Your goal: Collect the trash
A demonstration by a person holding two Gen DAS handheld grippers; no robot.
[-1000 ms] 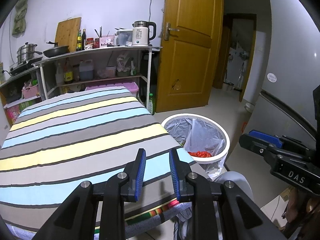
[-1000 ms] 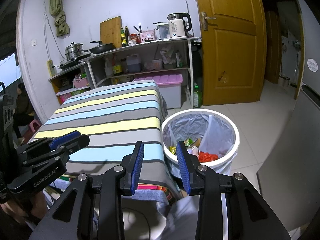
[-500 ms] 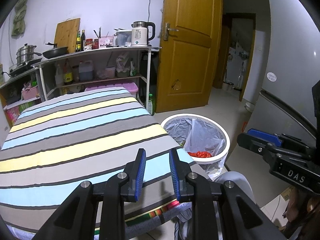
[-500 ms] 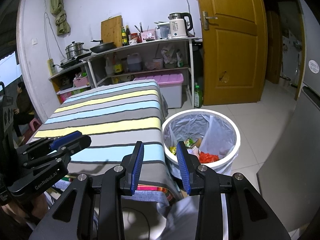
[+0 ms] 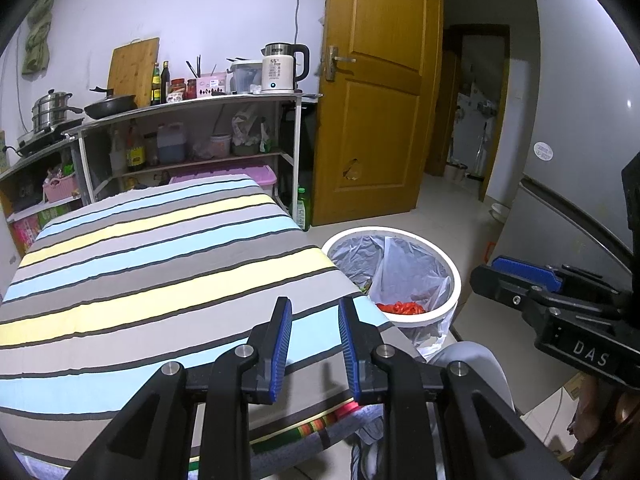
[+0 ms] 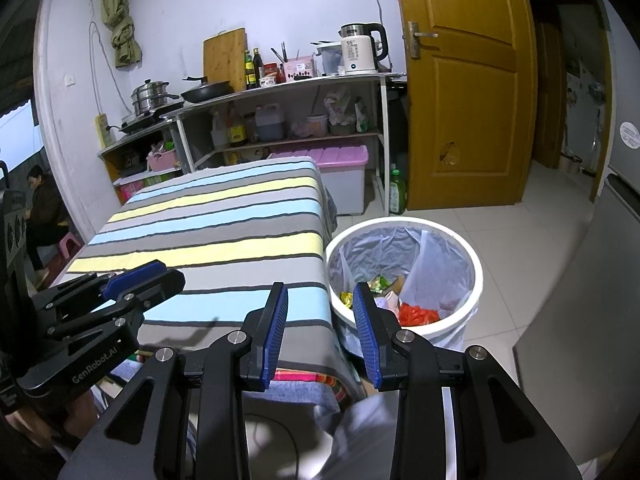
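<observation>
From the left wrist camera, the left gripper [image 5: 313, 322] hangs over the near edge of a surface [image 5: 160, 272] covered with a striped cloth. Its jaws stand a little apart with nothing between them. To the right of the surface, on the tiled floor, stands a white bin [image 5: 450, 300] lined with a clear bag. Red trash [image 5: 402, 308] lies inside it, low against the near wall. The right gripper [image 5: 520, 280] juts in from the right edge, beyond the bin. Behind the surface a metal shelf [image 5: 192, 102] carries a kettle [image 5: 282, 68], a frying pan [image 5: 112, 105] and bottles, and a wooden door [image 5: 372, 120] stands beside it.

From the right wrist camera, the right gripper [image 6: 320, 312] points down between the corner of the surface [image 6: 224, 236] and the bin [image 6: 474, 284]. Its jaws are wide apart and empty. The bin sits just beside the corner of the surface; inside are the red trash [image 6: 418, 314], green and yellow wrappers [image 6: 362, 290] and other scraps. The left gripper [image 6: 140, 280] reaches in from the left, over the near end of the striped cloth. A seated person [image 6: 44, 208] shows at the far left edge.
</observation>
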